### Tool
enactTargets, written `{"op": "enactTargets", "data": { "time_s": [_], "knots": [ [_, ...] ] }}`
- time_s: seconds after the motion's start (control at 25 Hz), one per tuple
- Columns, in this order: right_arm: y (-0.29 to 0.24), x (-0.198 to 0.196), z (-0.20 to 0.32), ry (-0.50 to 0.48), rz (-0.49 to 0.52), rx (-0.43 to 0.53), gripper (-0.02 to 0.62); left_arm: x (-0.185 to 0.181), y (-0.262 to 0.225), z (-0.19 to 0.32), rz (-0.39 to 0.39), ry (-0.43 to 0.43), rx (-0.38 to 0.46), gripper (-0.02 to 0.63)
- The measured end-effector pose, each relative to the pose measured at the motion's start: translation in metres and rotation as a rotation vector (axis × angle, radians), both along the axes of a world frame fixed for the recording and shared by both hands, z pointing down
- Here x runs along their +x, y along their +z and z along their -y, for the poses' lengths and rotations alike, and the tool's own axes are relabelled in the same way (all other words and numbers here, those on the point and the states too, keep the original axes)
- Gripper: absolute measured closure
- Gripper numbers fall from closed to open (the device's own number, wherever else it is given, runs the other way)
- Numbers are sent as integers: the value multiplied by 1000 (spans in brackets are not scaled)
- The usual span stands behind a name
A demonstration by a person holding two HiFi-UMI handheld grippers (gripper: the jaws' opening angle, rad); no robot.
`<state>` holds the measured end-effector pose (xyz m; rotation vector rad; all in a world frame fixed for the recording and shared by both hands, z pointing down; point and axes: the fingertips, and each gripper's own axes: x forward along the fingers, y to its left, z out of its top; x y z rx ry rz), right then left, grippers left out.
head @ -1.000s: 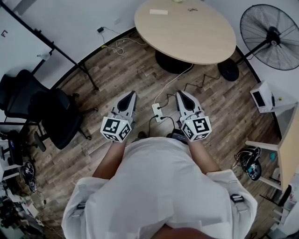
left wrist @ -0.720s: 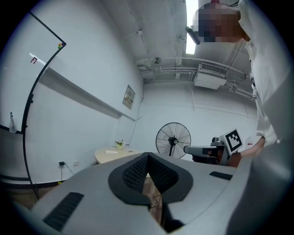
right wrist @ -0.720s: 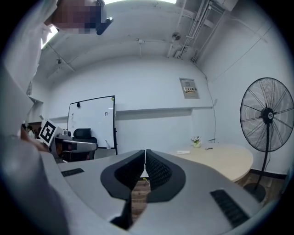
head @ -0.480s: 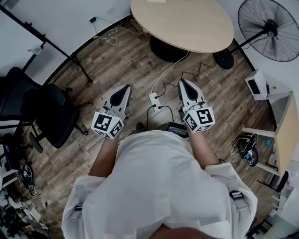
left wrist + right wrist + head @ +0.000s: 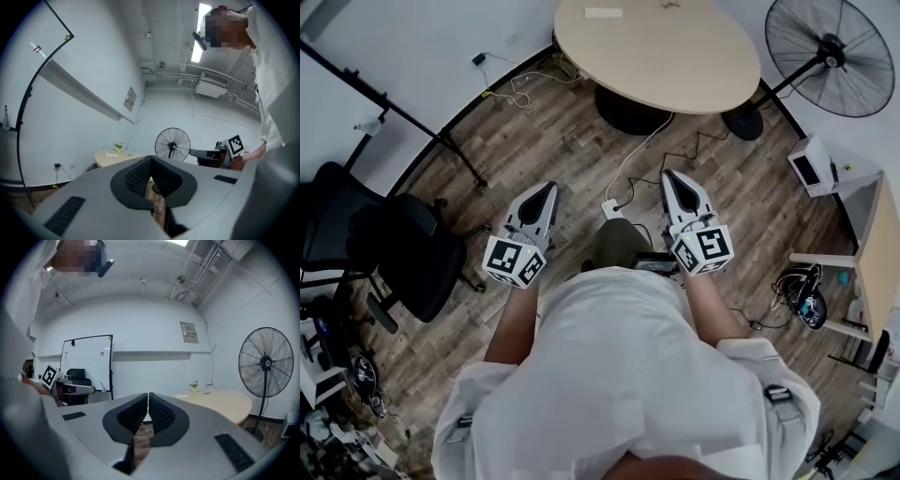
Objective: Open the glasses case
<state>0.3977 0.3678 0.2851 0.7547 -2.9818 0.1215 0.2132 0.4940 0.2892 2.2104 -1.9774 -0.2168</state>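
No glasses case can be told for sure. A pale flat object lies at the far side of the round wooden table; it is too small to identify. It also shows in the left gripper view as a pale flat object and in the right gripper view. My left gripper is held over the wood floor, short of the table, jaws shut and empty. Beside it, my right gripper is also shut with nothing in it. The pads meet in both gripper views: left gripper, right gripper.
A power strip with cables lies on the floor between the grippers. A standing fan is at the right of the table, a black office chair at the left. A whiteboard stand's leg crosses the floor. A small vase is on the table.
The table has slid up and partly out of the head view. A dark trouser leg now shows between the grippers. Both grippers stay shut and level.
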Motion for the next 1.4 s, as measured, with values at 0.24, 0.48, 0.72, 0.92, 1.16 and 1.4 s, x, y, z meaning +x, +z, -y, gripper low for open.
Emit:
{"op": "enactTargets", "data": {
  "time_s": [0.24,0.48,0.72,0.92,1.16,1.4],
  "knots": [
    [-2,-29,28,-1,25,5,569,-28,1,23,16,-4,3,594],
    [-7,-61,81,17,54,19,569,-57,11,71,11,9,-29,594],
    [0,-101,150,34,63,-5,569,-94,5,148,24,36,-44,594],
    [4,-142,204,16,58,-18,569,-131,9,211,10,48,-76,594],
    [6,-178,264,-1,59,-16,569,-169,3,274,29,46,-79,593],
    [5,-203,299,-8,59,-2,569,-194,0,313,39,48,-79,594]
  ]
}}
